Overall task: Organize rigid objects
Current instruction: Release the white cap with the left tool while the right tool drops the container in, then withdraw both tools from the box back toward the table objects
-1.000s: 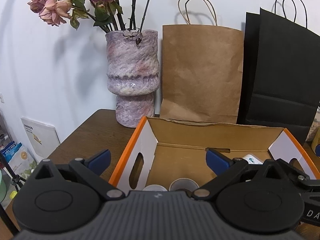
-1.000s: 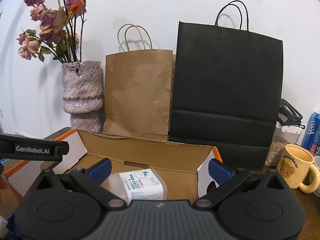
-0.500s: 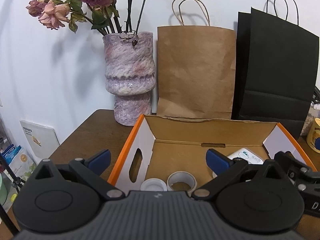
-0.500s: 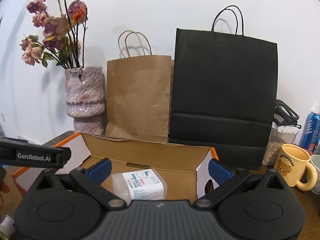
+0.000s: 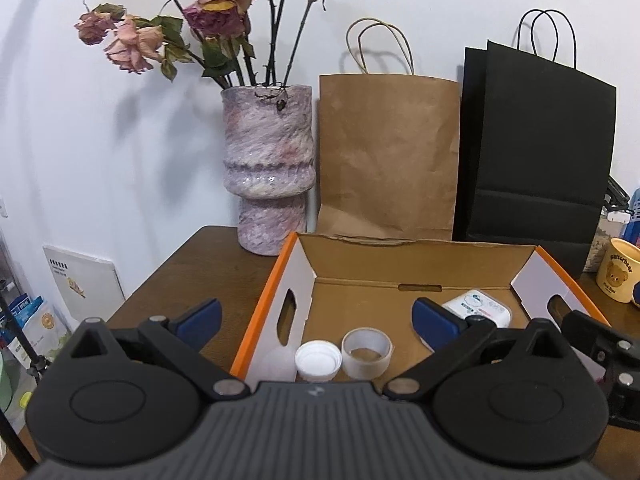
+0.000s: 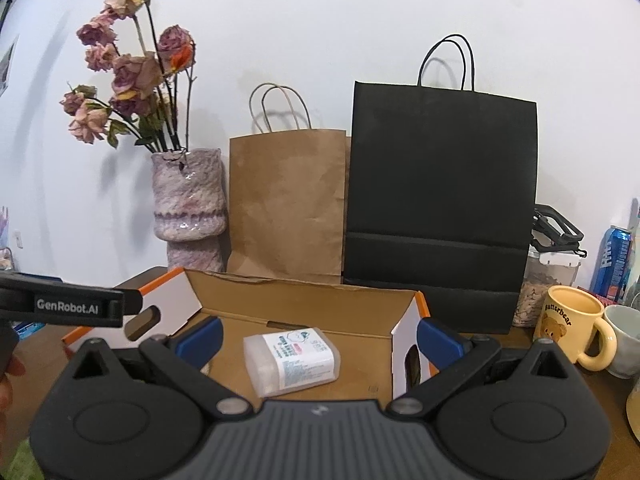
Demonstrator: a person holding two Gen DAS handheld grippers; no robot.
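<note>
With both tools held over the near edge of the cardboard box (image 5: 420, 264), I have my left gripper (image 5: 316, 320) spread wide and holding nothing; its blue pads (image 5: 200, 316) straddle the box's left wall, one outside it and one inside. Just beyond that gripper, on the box floor by the near left corner, a white cap (image 5: 318, 360) lies mouth up, touching or nearly touching a roll of tape (image 5: 367, 351) on its right. Farther in, toward the box's right end, the white plastic case (image 5: 478, 306) sits partly hidden behind my inner pad.

My right gripper (image 6: 318, 338) is likewise spread and empty, and the same plastic case (image 6: 291, 360) lies flat on the box floor between its pads, apart from both, slightly nearer the left one. The box's right wall (image 6: 408, 356) stands just inside my right pad.

Behind the box, a mottled pink vase (image 5: 267, 172) of dried roses stands at the left, a brown paper bag (image 5: 388, 156) in the middle and a black paper bag (image 5: 536, 152) at the right. To the right of the box stands a yellow bear mug (image 6: 572, 332).
</note>
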